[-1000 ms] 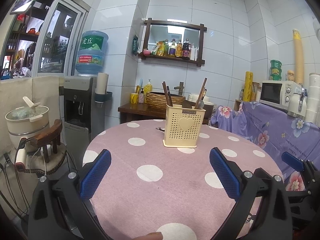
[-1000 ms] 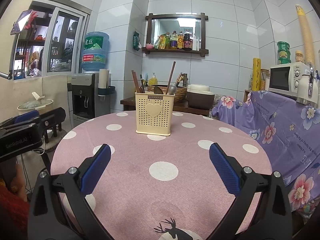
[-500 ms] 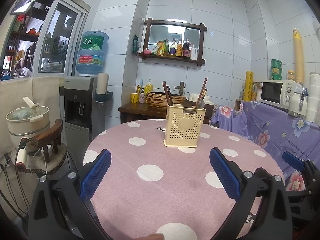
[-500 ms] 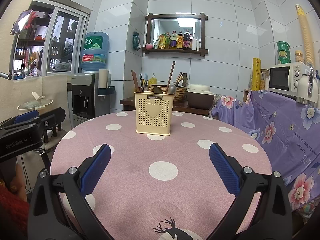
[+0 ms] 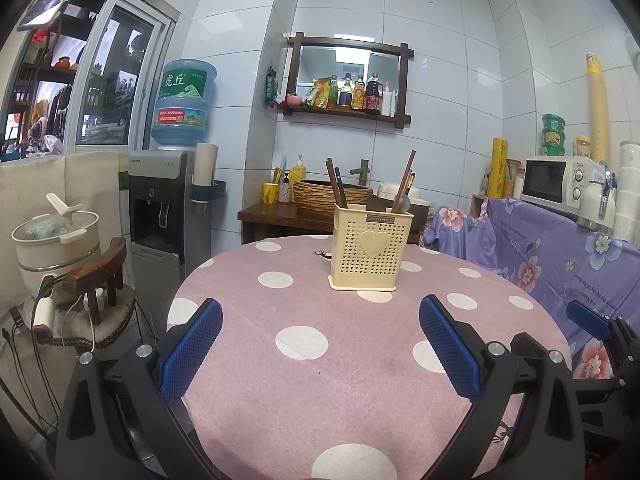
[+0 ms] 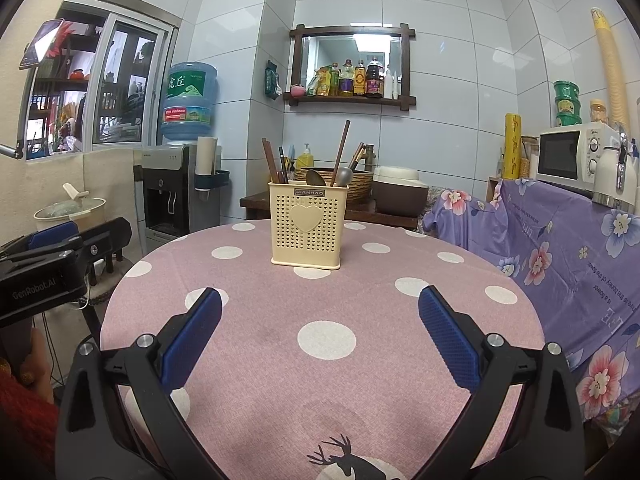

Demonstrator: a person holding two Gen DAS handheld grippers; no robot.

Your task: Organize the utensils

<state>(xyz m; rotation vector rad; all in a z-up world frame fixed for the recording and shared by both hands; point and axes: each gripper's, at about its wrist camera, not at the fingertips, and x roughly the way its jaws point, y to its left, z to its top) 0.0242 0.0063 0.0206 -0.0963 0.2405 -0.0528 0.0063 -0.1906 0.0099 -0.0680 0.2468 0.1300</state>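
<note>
A cream perforated utensil holder (image 5: 370, 246) (image 6: 308, 229) with a heart on its front stands upright on the round pink polka-dot table (image 5: 320, 380) (image 6: 280, 360), toward the far side. Chopsticks (image 6: 342, 152) and spoons (image 6: 344, 176) stick out of its top. My left gripper (image 5: 320, 320) is open and holds nothing, well short of the holder. My right gripper (image 6: 320, 310) is open too, also back from the holder. In the right wrist view the left gripper's body shows at the left edge (image 6: 60, 256); in the left wrist view the right one's blue fingertip (image 5: 588, 320) shows at the right.
A water dispenser (image 5: 164, 208) and a wooden chair (image 5: 100, 276) stand left of the table. Behind it is a dark wood counter with a woven basket (image 5: 320, 196). A floral purple cloth (image 6: 560, 248) covers furniture on the right, with a microwave (image 6: 572, 156) on top.
Both views have hardly shifted; the holder sits very slightly higher in frame. Both grippers remain open.
</note>
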